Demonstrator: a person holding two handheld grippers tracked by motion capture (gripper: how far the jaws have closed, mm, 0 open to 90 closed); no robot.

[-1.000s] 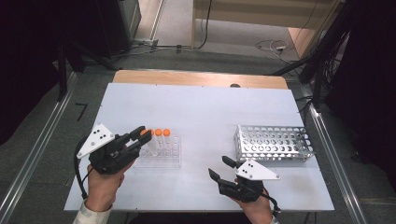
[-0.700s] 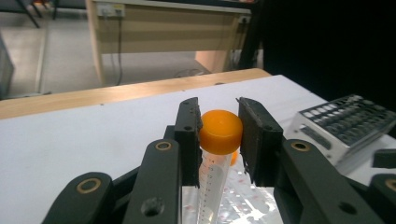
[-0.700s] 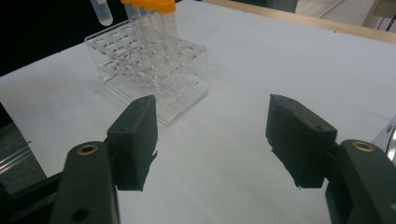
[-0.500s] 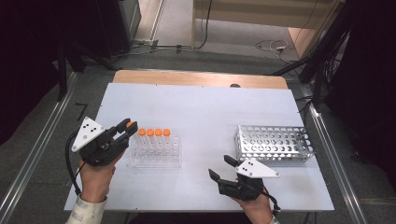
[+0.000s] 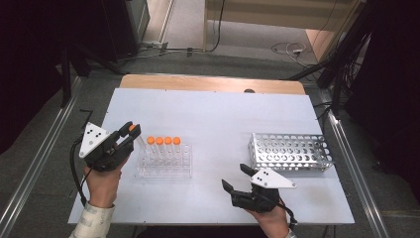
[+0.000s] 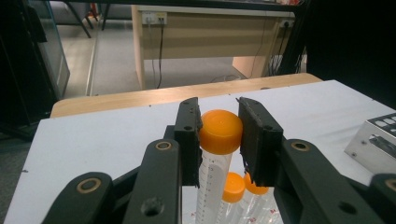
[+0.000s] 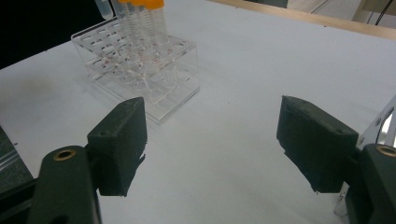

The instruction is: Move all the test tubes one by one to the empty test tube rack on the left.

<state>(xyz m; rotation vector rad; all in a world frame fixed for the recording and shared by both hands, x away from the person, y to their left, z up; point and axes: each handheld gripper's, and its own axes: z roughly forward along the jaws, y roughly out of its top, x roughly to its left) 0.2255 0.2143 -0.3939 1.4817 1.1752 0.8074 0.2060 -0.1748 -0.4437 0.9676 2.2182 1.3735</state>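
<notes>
High view: the left gripper [image 5: 130, 133] holds an orange-capped tube [image 5: 132, 128] just left of the clear rack [image 5: 165, 167], where 4 capped tubes [image 5: 163, 141] stand; the metal rack [image 5: 289, 152] lies well to the right, nearer the right gripper [image 5: 236, 179]. Left gripper view: the jaws clamp the tube just under its cap, long axis near upright, graduations visible on the clear body. Right gripper view: the jaws have just been opening and stand wide with nothing between them, the clear rack ahead.

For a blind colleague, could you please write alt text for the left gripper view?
The left gripper is shut on an orange-capped tube, its two black jaws pressing the cap from both sides. Two more orange caps show below it, above a white table.
</notes>
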